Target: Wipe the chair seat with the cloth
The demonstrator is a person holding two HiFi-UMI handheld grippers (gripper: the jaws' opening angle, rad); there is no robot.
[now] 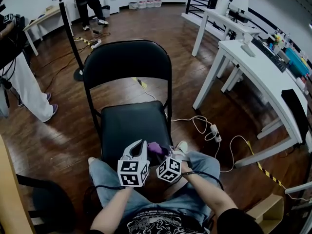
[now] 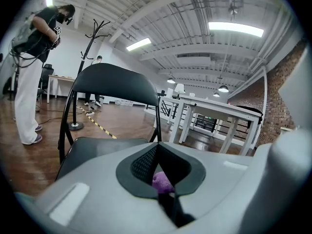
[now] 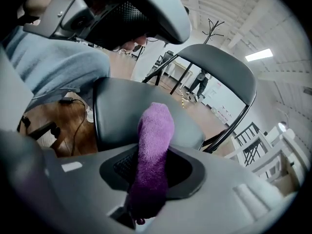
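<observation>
The black folding chair stands in front of me, its seat (image 1: 130,123) bare and dark. Over the seat's front edge a purple cloth (image 1: 155,148) is bunched between my two grippers. My left gripper (image 1: 141,149) is shut on the cloth (image 2: 162,182); only a small tuft shows inside its jaws, with the seat (image 2: 92,147) beyond. My right gripper (image 1: 170,156) is shut on the cloth (image 3: 154,145), which sticks up as a thick roll between its jaws. In the right gripper view the left gripper (image 3: 136,13) hangs just above, and the seat (image 3: 119,106) lies behind the cloth.
My knees in jeans (image 1: 105,177) are against the chair's front. White tables (image 1: 258,67) stand to the right, with cables and a power strip (image 1: 214,130) on the wood floor. A person (image 1: 24,82) stands at the left by a coat stand (image 1: 73,43). Another dark chair (image 1: 44,199) is at the lower left.
</observation>
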